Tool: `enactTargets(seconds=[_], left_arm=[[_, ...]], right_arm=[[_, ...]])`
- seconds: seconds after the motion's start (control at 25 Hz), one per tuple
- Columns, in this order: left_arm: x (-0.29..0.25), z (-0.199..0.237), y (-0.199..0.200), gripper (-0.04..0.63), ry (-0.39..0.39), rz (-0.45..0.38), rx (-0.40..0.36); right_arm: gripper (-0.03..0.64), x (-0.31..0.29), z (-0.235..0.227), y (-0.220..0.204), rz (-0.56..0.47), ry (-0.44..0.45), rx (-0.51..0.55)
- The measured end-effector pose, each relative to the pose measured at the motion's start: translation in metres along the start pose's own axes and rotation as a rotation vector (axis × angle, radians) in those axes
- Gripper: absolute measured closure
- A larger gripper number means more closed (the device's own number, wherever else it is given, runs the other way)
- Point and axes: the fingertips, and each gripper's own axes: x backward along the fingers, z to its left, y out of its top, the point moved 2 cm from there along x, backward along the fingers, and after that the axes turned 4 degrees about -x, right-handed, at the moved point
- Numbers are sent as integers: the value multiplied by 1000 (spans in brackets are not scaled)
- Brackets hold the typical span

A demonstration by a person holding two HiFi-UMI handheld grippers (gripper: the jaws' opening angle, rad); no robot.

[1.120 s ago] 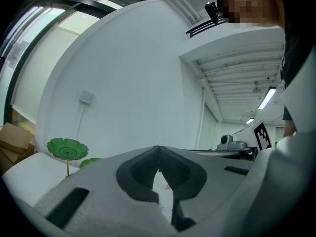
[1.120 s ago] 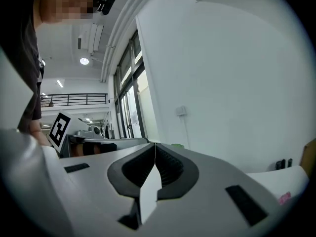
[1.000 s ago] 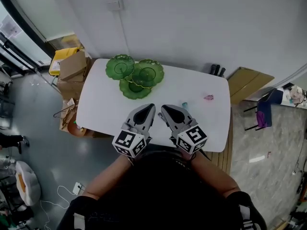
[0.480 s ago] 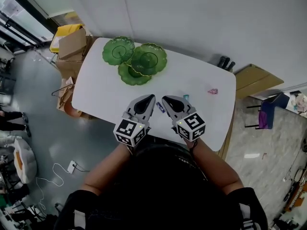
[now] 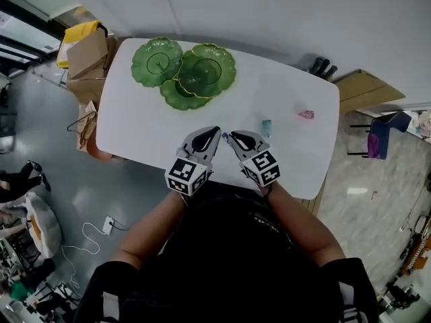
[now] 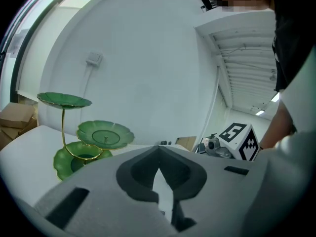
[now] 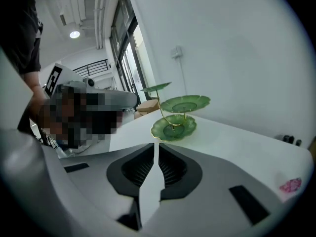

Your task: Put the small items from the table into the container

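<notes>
1. Green three-tier dish stand (image 5: 183, 73): this is the container, at the far left corner of the white table (image 5: 283, 163). In my judgement it is the main hazard. Its dishes sit on a thin gold stem, so a knock from a loaded gripper could rock or tip it. It stands well apart from both sets of fingers, beyond them and to the left.
2. Left gripper (image 5: 215, 132): its jaws are closed with nothing between them, on the person's side of the stand. It has to open before it can pick anything up; lowered as it is, it would only push an item along.
3. Right gripper (image 5: 231, 136): it sits just right of the left one, with its jaws together and empty. The same risk applies.
4. Pink wrapped item (image 5: 306, 114): it lies far right of the stand and well apart from the right fingers. Small and light, it could skid toward the table edge if nudged.
5. Teal item (image 5: 267, 127): it lies right of the stand and near the right fingers, untouched.
6. Dark-blue bit (image 5: 226, 138): it lies between the two grippers' tips. What it is cannot be told. Either gripper could sweep it away.
</notes>
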Motion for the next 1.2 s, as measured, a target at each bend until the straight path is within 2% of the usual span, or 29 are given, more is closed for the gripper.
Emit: enactTargets(seconds=[0.56, 0.8, 1.2], left_arm=[[-18, 32, -49, 588, -80, 120, 58], [-18, 42, -63, 588, -79, 144, 88], [-14, 55, -66, 588, -70, 149, 104]], right_arm=[[497, -66, -28, -116, 316, -61, -70], [492, -77, -35, -140, 388, -103, -90], [492, -90, -44, -157, 462, -161, -43]])
